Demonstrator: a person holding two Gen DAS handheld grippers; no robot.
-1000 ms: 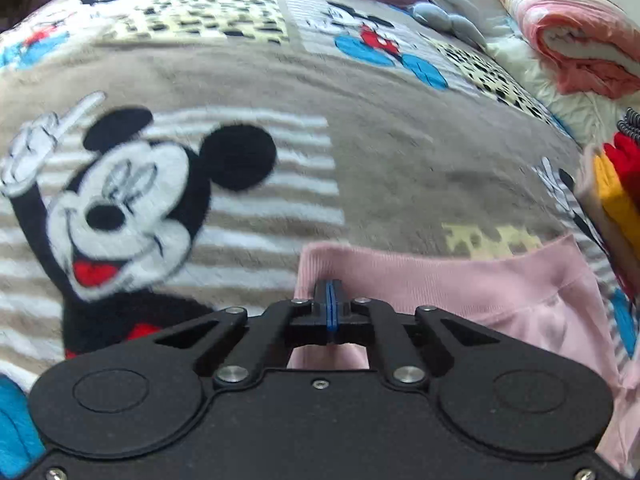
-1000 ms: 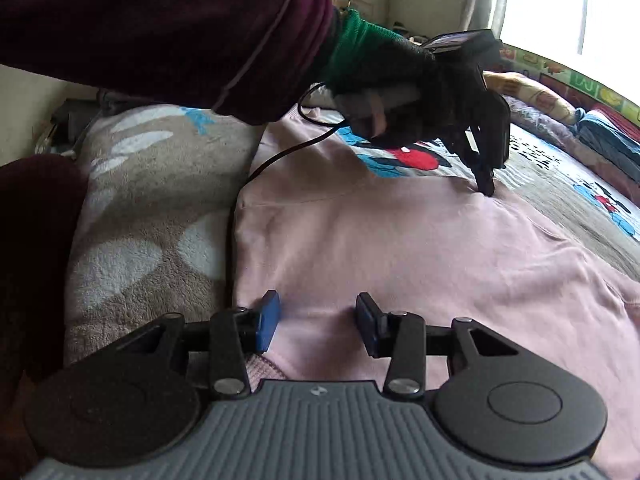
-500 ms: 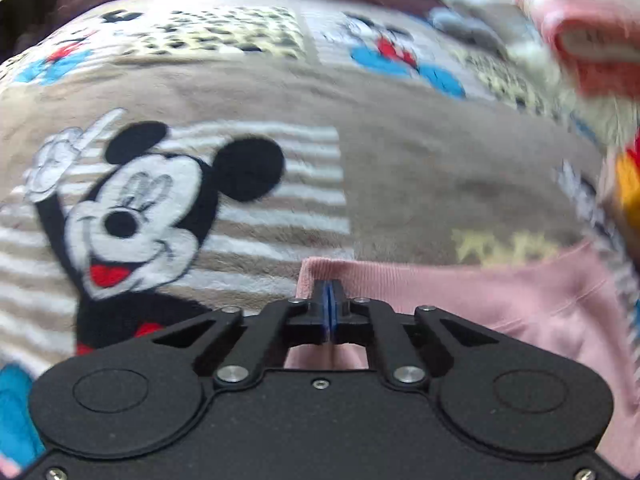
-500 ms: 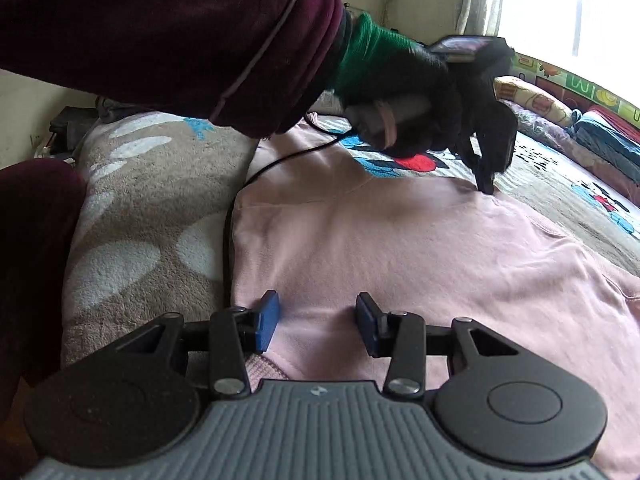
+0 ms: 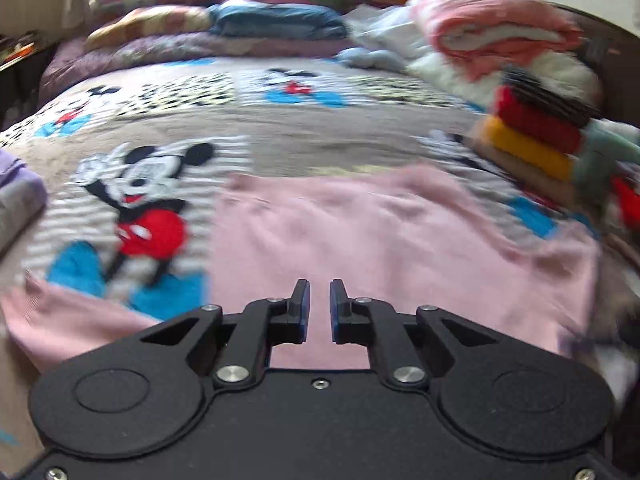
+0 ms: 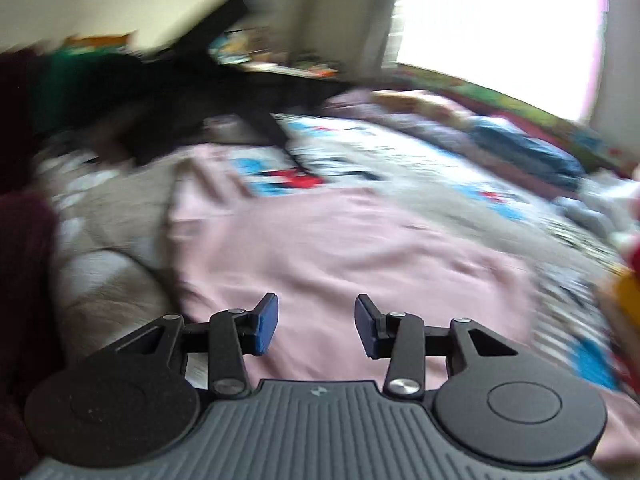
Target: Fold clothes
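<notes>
Pink garment point(image 5: 384, 240) lies spread flat on the cartoon blanket point(image 5: 328, 144) over the bed, one sleeve point(image 5: 68, 316) trailing off to the left. My left gripper point(image 5: 319, 308) hangs above it, fingers slightly parted, nothing between them. My right gripper point(image 6: 316, 328) hangs over the near hem, fingers about half open, empty. Next I should pinch a clean edge, both layers, and carry it over evenly. Both views are blurred; far hem and right sleeve unclear. Folded stack point(image 5: 532, 140) sits right.
</notes>
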